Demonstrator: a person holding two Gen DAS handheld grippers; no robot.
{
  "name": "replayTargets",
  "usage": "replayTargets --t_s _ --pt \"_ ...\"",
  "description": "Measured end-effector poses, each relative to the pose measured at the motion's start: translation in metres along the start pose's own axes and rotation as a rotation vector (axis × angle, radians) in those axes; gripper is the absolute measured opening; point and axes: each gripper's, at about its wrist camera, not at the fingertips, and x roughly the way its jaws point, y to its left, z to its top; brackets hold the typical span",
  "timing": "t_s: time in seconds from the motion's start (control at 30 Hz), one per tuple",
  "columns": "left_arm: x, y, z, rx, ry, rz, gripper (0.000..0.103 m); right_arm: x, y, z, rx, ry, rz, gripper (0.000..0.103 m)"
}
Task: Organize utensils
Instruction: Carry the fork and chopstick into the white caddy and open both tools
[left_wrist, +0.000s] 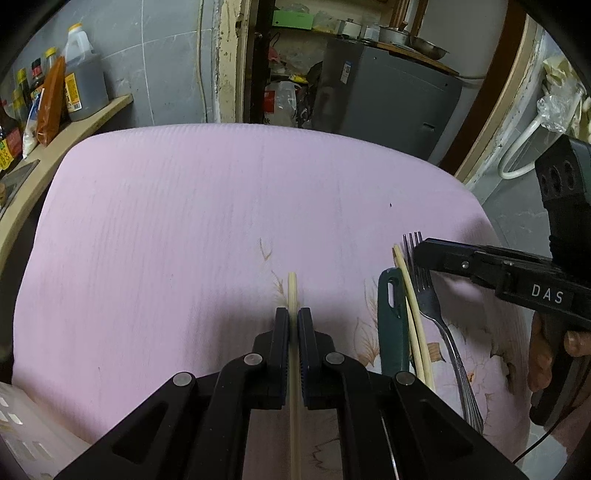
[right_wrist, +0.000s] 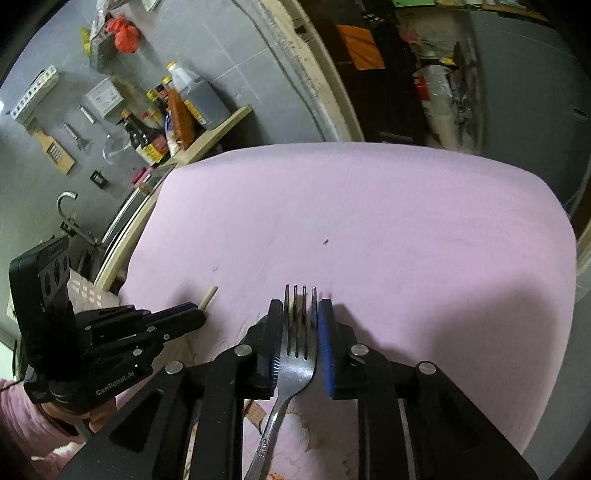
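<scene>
Left tool (left_wrist: 293, 317) clamped on pale wooden chopstick (left_wrist: 292, 291), tip ahead of fingers. Right tool (right_wrist: 300, 310) pinches silver metal fork (right_wrist: 297, 354) w/ tines forward, over pink-clothed bench (right_wrist: 369, 221).

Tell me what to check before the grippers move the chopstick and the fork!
1. Left gripper shut on the chopstick: ok.
2. Fork between the right gripper fingers: ok.
3. Right gripper squeezing the fork firmly: cannot tell.
4. Fork lifted off the pink cloth: cannot tell.
5. Other chopsticks and green handle lying clear of the left gripper: ok.
6. Where the utensils go: cannot tell, no holder clearly in view.
</scene>
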Motion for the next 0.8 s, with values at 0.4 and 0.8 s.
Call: replayTargets --t_s 0.4,0.8 --pt "0.002 0.000 0.003 0.003 0.000 -0.012 0.005 0.004 0.012 0.013 -0.089 0.033 -0.023 0.016" --pt "-0.040 -0.013 -0.004 0.033 -0.117 -0.136 0.005 -0.067 0.055 -0.008 -0.097 -0.138 -0.149 0.002"
